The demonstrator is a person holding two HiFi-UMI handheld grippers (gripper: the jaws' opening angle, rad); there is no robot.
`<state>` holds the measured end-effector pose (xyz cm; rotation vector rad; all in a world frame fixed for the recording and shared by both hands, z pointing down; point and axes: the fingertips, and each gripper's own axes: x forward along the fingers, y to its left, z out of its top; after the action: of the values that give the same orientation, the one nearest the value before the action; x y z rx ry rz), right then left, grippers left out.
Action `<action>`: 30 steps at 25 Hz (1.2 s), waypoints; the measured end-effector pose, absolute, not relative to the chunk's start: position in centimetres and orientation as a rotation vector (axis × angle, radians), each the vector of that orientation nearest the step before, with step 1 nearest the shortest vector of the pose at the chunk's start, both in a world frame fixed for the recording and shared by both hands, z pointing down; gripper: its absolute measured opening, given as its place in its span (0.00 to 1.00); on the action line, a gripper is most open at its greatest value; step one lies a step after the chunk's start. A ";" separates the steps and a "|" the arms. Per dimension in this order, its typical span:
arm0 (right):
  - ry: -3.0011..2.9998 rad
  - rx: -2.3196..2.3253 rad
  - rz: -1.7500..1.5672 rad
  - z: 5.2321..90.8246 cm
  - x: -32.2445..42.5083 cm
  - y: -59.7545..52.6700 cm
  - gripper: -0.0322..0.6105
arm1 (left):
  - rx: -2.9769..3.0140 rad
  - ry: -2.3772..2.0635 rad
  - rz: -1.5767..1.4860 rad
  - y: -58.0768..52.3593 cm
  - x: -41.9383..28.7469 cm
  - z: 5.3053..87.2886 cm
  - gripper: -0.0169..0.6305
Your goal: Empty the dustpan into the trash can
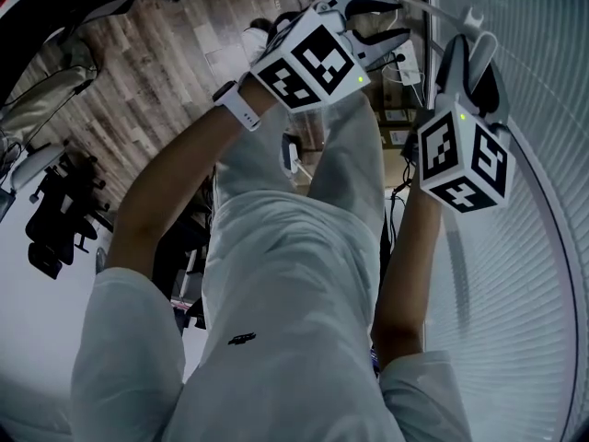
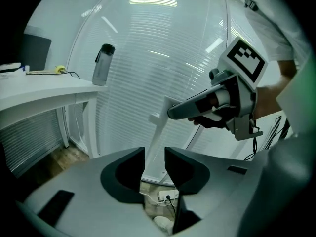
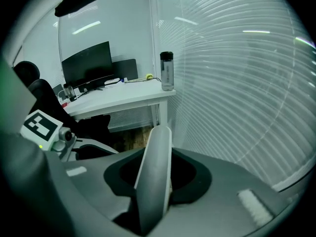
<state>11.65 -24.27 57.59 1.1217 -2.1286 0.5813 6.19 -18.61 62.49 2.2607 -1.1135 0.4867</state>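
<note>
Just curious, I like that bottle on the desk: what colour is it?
Smoky grey with a black cap; the bottle shows best in the right gripper view.

Head cam steep down on left tool, right tool; tool cams near, sharing bottle.

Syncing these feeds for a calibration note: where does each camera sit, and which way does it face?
Head view: on the person's head, facing steeply down; shows white clothes, both forearms, the left gripper and right gripper.
Left gripper view: on the left gripper, facing the blinds past its open, empty jaws; shows the right gripper clamping a white handle.
Right gripper view: on the right gripper, facing a desk along that clamped handle; shows the left gripper's cube.
Shared: both gripper views show the bottle on the desk.
</note>
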 end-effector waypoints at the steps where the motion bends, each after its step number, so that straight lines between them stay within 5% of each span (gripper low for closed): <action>1: -2.130 1.124 0.581 57.6 11.7 -24.2 0.24 | 2.270 -1.095 0.497 -18.9 6.6 63.0 0.22; 30: -2.217 1.052 0.479 51.8 14.6 -22.2 0.23 | 2.490 -0.953 0.577 -21.3 12.6 59.0 0.22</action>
<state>14.60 -22.15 51.75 1.0523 -2.2172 0.4788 12.60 -21.34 59.00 2.4902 -0.9529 0.5767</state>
